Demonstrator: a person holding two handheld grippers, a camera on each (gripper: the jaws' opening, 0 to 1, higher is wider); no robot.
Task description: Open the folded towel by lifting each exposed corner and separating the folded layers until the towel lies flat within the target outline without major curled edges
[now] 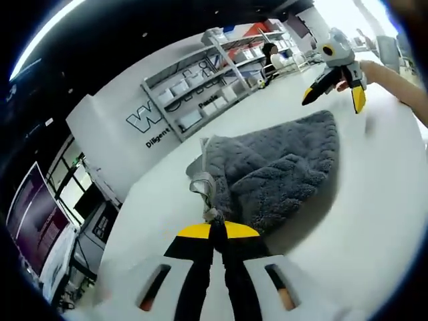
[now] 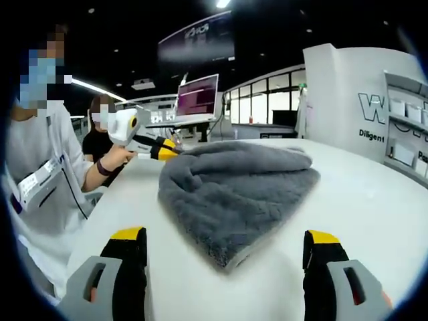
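On table (image 2: 374, 200) | one towel (image 2: 234, 194) | two claws: left (image 1: 217, 227) pinching, right (image 2: 224, 247) spread

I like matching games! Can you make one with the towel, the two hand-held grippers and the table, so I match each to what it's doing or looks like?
Things:
1. towel
2. left hand-held gripper
3. right hand-held gripper
4. table

States:
A. jaws wide open, holding nothing
B. white and smooth
C. grey, fluffy, folded
D. jaws shut on the towel's edge

Pairs: 1-C, 2-D, 3-A, 4-B
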